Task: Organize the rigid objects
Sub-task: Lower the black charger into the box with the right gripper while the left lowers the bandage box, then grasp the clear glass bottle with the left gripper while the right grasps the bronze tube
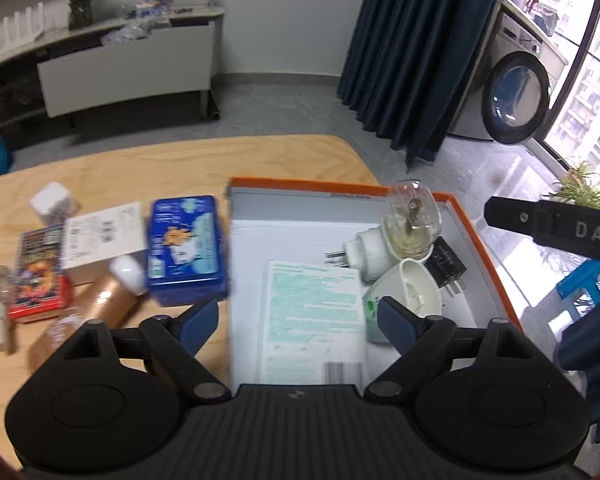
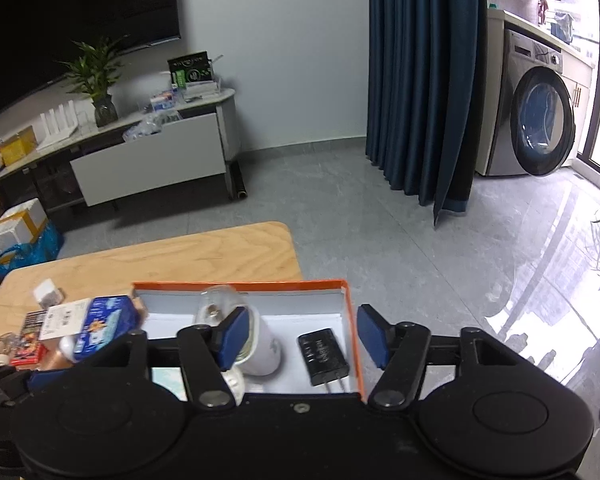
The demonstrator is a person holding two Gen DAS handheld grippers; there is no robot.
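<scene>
Both hand-held grippers hover over the orange-rimmed box point(image 1: 480, 240) at the desk's point(image 1: 148, 160) right end. The left hand-held gripper point(image 1: 300, 320) has its blue pads apart with nothing pressed between them; a white printed carton point(image 1: 312, 320) lies flat on the box floor below the gap. The right hand-held gripper point(image 2: 300, 340) is also apart and empty — the black plug adapter point(image 2: 322, 356) lies in the box under its gap, prongs toward the camera, not touched by either pad.

Already in the box: the adapter, a white plug-in unit with a clear glass bulb point(image 1: 410, 224) leaning at the right wall, a white plastic cup-like shell point(image 1: 414, 292), and the carton.

Still loose on the desk, left of the box:
- blue tin point(image 1: 186, 248), rectangular, glossy, printed lid; just beside the box's left wall, long axis running away from the camera
- copper-toned bottle point(image 1: 88, 316) with a white cap, lying on its side, long axis diagonal, cap toward the tin
- red printed box point(image 1: 40, 276) and a white card-faced box point(image 1: 100, 236), packed close together
- small white-lidded jar point(image 1: 54, 200) farther back; a clear item at the far left edge, too blurred to name

The remaining pile lies to the left of both grippers, and the left hand is plainly the nearer. Judgement: the tin is the easy next pick — rigid, flat-sided, best gripped across its short width. The bottle looks slick and round and may roll.
</scene>
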